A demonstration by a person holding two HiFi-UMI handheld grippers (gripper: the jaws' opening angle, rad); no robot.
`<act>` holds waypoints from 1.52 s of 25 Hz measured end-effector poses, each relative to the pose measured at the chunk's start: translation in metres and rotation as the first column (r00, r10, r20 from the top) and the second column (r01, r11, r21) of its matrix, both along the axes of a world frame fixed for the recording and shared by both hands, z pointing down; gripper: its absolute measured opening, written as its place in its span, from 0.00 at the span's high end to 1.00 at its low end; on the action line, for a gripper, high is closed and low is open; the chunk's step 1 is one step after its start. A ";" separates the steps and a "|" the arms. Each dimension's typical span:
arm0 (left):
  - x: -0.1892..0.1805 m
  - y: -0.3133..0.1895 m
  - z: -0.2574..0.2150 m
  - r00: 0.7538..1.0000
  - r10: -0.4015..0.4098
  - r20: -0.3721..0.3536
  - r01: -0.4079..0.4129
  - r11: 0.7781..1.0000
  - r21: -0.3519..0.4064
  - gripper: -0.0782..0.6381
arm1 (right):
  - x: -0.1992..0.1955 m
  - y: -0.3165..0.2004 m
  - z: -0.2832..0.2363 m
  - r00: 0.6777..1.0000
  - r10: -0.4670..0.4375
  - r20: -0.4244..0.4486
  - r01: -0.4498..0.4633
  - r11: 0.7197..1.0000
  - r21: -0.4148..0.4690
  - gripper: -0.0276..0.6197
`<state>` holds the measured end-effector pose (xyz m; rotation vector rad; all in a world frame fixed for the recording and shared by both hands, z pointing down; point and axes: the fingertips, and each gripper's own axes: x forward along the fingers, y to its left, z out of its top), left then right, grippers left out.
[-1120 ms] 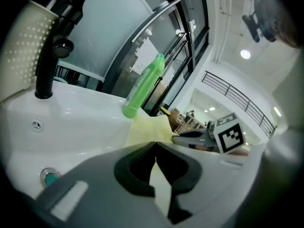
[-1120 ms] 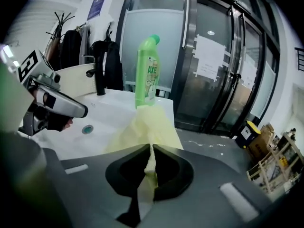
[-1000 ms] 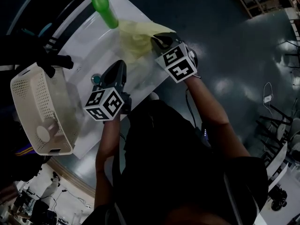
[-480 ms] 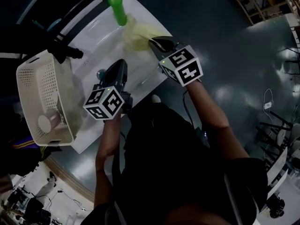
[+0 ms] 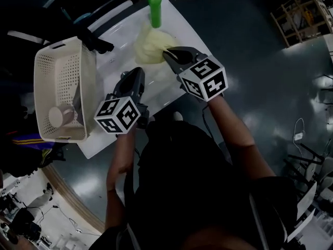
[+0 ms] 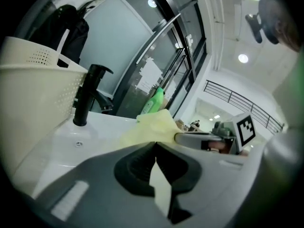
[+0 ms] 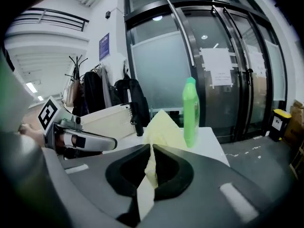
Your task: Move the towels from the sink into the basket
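Observation:
A pale yellow towel (image 5: 148, 43) hangs bunched over the white sink (image 5: 117, 53), just below a green bottle. My right gripper (image 5: 167, 52) is shut on the towel's near edge; a fold of the cloth (image 7: 164, 127) runs up between its jaws (image 7: 151, 148). My left gripper (image 5: 136, 73) sits lower left of it, over the sink's front. A strip of the same towel (image 6: 147, 129) is pinched between its jaws (image 6: 156, 148). The cream mesh basket (image 5: 57, 66) stands at the sink's left end.
A black faucet (image 5: 96, 41) rises between basket and basin. The green bottle (image 5: 154, 7) stands at the sink's far edge, close behind the towel. A pale round object (image 5: 60, 114) lies inside the basket. Dark floor surrounds the counter.
The towel has drawn up from a spread sheet into a tight bunch at my right gripper's tip. Both grippers keep their grip, and the basket now shows nearer to them.

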<state>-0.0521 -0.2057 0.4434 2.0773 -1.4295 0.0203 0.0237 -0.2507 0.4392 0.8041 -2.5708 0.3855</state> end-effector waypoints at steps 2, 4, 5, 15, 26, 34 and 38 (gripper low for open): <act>-0.010 0.007 -0.008 1.000 -0.013 0.007 0.013 1.000 0.015 0.88 | -0.014 0.009 -0.009 0.999 -0.032 0.012 0.032 0.999 0.011 0.95; -0.019 0.012 -0.018 1.000 -0.019 0.013 0.019 0.999 0.028 0.88 | -0.026 0.014 -0.022 0.998 -0.059 0.030 0.059 0.998 0.027 0.95; -0.022 0.015 -0.022 1.000 -0.022 0.017 0.021 0.999 0.035 0.88 | -0.032 0.016 -0.029 0.997 -0.072 0.040 0.071 0.997 0.035 0.95; -0.065 0.041 -0.078 0.995 -0.086 0.052 0.079 0.988 0.136 0.88 | -0.095 0.046 -0.102 0.967 -0.225 0.122 0.207 0.968 0.141 0.95; -0.134 0.068 -0.127 0.976 -0.207 0.072 0.185 0.954 0.236 0.88 | -0.166 0.067 -0.156 0.913 -0.346 0.216 0.300 0.928 0.220 0.95; -0.191 0.082 -0.149 0.954 -0.290 0.078 0.257 0.923 0.286 0.88 | -0.226 0.074 -0.178 0.870 -0.430 0.242 0.368 0.892 0.261 0.95; -0.228 0.086 -0.148 0.940 -0.335 0.066 0.303 0.907 0.292 0.88 | -0.263 0.077 -0.176 0.853 -0.465 0.238 0.404 0.876 0.264 0.95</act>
